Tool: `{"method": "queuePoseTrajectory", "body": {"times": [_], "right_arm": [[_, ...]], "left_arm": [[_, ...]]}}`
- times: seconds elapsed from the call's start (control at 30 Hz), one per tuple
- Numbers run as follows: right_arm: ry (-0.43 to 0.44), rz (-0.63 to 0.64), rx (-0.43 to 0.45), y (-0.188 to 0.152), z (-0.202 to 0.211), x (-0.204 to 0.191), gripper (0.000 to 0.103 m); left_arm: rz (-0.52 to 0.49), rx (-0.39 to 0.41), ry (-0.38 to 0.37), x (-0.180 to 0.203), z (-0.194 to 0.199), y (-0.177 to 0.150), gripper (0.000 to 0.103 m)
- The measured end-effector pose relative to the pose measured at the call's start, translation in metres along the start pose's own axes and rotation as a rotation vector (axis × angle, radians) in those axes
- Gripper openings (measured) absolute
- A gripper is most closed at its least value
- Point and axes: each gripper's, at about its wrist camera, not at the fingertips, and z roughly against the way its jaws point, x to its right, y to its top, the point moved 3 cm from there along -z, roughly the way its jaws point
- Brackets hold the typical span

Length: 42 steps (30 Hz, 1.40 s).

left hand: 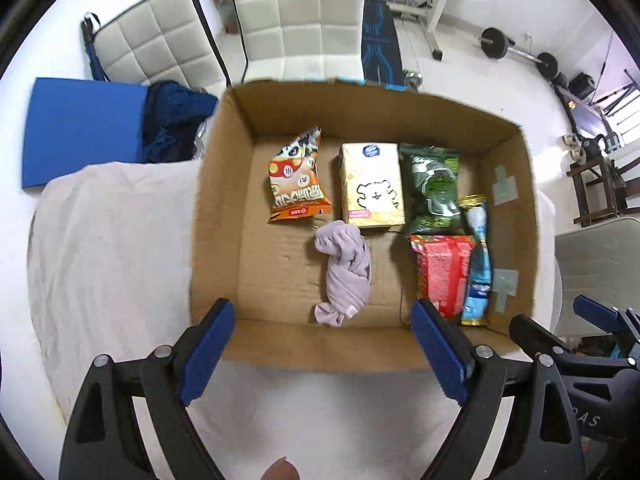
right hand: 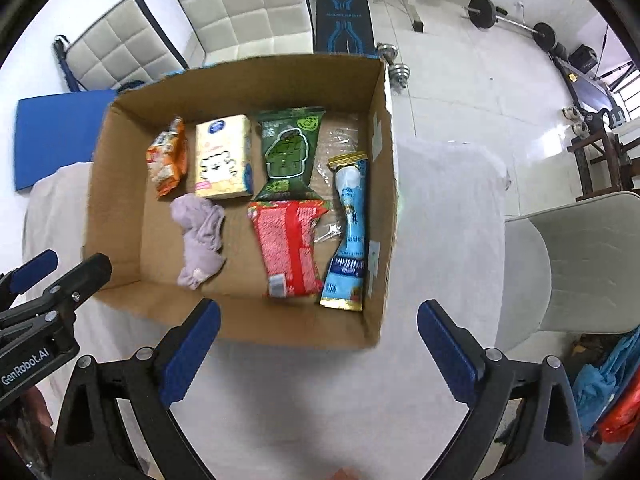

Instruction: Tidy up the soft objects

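Observation:
An open cardboard box (left hand: pixel 224 240) (right hand: pixel 116 216) stands on a white cloth. Inside lie an orange snack bag (left hand: pixel 296 180) (right hand: pixel 168 160), a yellow tissue pack (left hand: pixel 372 184) (right hand: pixel 222 158), a green snack bag (left hand: pixel 434 188) (right hand: pixel 288 152), a red snack bag (left hand: pixel 444 272) (right hand: pixel 288 248), a blue pouch (left hand: pixel 478 256) (right hand: pixel 350 232) and a crumpled lilac cloth (left hand: pixel 344 272) (right hand: pixel 198 236). My left gripper (left hand: pixel 322 344) is open and empty above the box's near wall. My right gripper (right hand: pixel 318 348) is open and empty, just outside the near right corner.
A blue mat (left hand: pixel 80 128) and dark blue fabric (left hand: pixel 176 120) lie left of the box. White padded chairs (left hand: pixel 300 16) stand behind it, a grey chair (right hand: pixel 580 260) at the right. Weights and a bench (right hand: pixel 344 12) fill the far floor.

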Motion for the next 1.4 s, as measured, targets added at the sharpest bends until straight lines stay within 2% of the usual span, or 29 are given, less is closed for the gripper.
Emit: {"method": "queuePoseTrajectory", "body": {"times": [0.13, 0.43, 0.57, 0.63, 0.8, 0.93, 1.0, 1.03, 1.4], "right_arm": [[0.008, 0.005, 0.057, -0.028, 0.038, -0.002, 0.101], [0.041, -0.003, 0.211, -0.108, 0.134, -0.001, 0.103], [0.06, -0.015, 0.277, -0.147, 0.177, 0.003, 0.103], [0.065, -0.017, 0.294, -0.161, 0.191, 0.004, 0.103], [0.079, -0.02, 0.339, -0.197, 0.224, 0.004, 0.103], [0.051, -0.014, 0.383, -0.224, 0.25, 0.003, 0.103], [0.043, -0.008, 0.402, -0.235, 0.261, 0.0, 0.103], [0.04, -0.003, 0.41, -0.239, 0.266, -0.001, 0.103], [0.006, 0.018, 0.478, -0.267, 0.305, -0.01, 0.103]], "left_arm": [[-0.006, 0.069, 0.001, 0.0, 0.04, -0.017, 0.09], [0.018, 0.223, 0.001, -0.003, 0.13, -0.077, 0.09], [0.044, 0.307, 0.046, -0.01, 0.17, -0.105, 0.09], [0.05, 0.339, 0.041, -0.011, 0.189, -0.12, 0.09], [0.048, 0.369, 0.023, -0.01, 0.216, -0.148, 0.09], [0.043, 0.378, 0.032, -0.006, 0.231, -0.167, 0.09], [0.042, 0.382, 0.022, -0.005, 0.238, -0.174, 0.1], [0.035, 0.391, 0.016, -0.004, 0.243, -0.179, 0.103], [0.044, 0.437, 0.05, -0.006, 0.274, -0.218, 0.103]]}}
